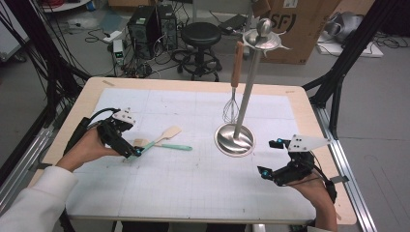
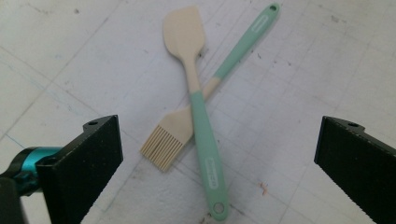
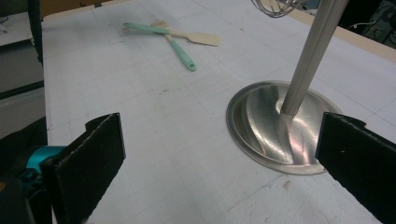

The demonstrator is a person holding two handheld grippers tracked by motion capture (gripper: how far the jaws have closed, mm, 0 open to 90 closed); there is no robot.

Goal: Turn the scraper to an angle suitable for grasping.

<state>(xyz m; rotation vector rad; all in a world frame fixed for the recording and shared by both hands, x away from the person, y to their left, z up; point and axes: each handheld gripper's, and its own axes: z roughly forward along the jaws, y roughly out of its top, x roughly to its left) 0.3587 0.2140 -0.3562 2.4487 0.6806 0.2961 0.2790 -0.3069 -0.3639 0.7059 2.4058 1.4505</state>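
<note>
Hovering over the crossed pair, your left gripper (image 1: 137,151) has its jaws spread wide and empty, the cream-bladed, mint-handled silicone spatula (image 2: 198,107) resting loose atop the matching basting brush (image 2: 187,126). Your right gripper (image 1: 270,158) waits released beside the steel utensil stand (image 1: 235,139); open white mat (image 1: 193,183) surrounds both.

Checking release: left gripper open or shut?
Open. Left gripper fingers stand wide apart above the spatula and brush, touching neither.
</note>
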